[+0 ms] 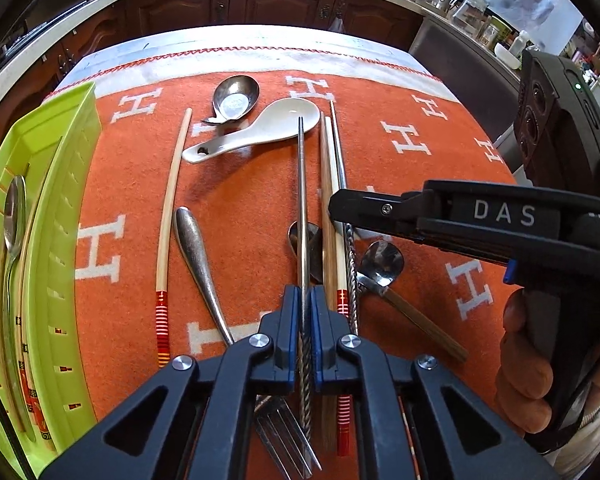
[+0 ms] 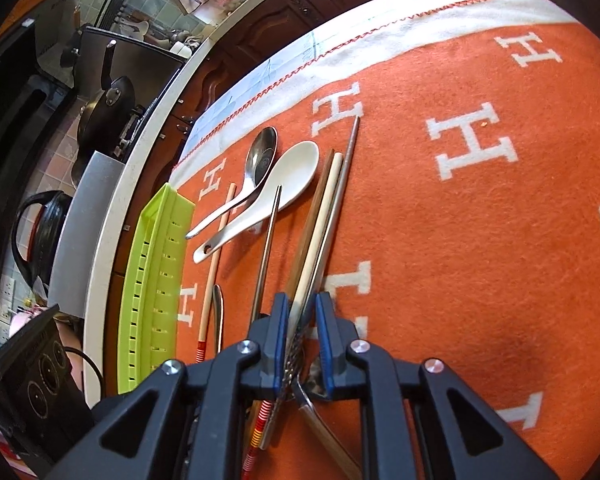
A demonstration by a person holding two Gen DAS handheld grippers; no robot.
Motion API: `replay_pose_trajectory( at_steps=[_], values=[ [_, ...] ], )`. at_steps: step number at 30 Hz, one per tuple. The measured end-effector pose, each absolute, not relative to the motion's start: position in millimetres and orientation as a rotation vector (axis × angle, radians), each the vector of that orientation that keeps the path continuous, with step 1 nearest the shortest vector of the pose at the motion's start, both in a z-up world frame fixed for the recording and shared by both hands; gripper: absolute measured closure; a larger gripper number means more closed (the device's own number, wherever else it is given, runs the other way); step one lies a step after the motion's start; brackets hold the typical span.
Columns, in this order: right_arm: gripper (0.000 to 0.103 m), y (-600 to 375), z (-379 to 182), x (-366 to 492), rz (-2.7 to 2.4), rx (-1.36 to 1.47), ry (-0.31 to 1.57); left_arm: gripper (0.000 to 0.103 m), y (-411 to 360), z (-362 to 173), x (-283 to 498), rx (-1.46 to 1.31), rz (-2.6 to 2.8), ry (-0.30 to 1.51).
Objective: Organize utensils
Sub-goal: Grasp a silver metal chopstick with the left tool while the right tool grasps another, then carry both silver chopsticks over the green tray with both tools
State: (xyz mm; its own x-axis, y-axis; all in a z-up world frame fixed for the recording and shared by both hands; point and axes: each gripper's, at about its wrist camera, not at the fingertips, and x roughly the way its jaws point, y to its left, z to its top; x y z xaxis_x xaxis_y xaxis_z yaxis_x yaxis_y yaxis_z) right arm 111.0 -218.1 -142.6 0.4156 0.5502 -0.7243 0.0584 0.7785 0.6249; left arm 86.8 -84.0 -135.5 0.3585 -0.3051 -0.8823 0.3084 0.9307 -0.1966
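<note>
- Gripping a steel chopstick (image 1: pixel 302 184) near its twisted end, my left tongs (image 1: pixel 305 300) are clenched above the desk; the green tray (image 1: pixel 56 168) sits left.
- My right tongs (image 2: pixel 302 312) straddle the bundled chopsticks (image 2: pixel 320 216), not yet clamped, I judge.
- Risk: long overhang lets the stick pivot or slip; closing right may catch several.
- Writing: "DAS" on the right tool; "H" letters on the cloth (image 1: pixel 244 192).

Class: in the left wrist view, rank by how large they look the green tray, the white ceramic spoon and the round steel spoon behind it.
1. Green tray, clearly the largest, though it lies nearer the camera.
2. White ceramic spoon.
3. Round steel spoon, the smallest; its handle is partly hidden behind the white one.
</note>
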Motion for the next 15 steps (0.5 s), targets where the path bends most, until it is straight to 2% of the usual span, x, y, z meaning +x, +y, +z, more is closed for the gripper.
replay_pose_trajectory(
  at_steps=[10,11,15],
  values=[
    [0.089,-214.0,-144.9,114.4,0.300,0.705,1.150,0.099,-77.4,-129.0,81.3,-0.007,-0.386,1.123],
    [0.095,-214.0,-144.8,113.7,0.294,0.709,1.150,0.099,-75.9,-126.8,80.5,-0.010,-0.383,1.118],
    [0.097,-217.0,-142.8,108.7,0.272,0.727,1.149,0.100,-64.7,-112.4,76.6,-0.037,-0.380,1.097]
  ],
)
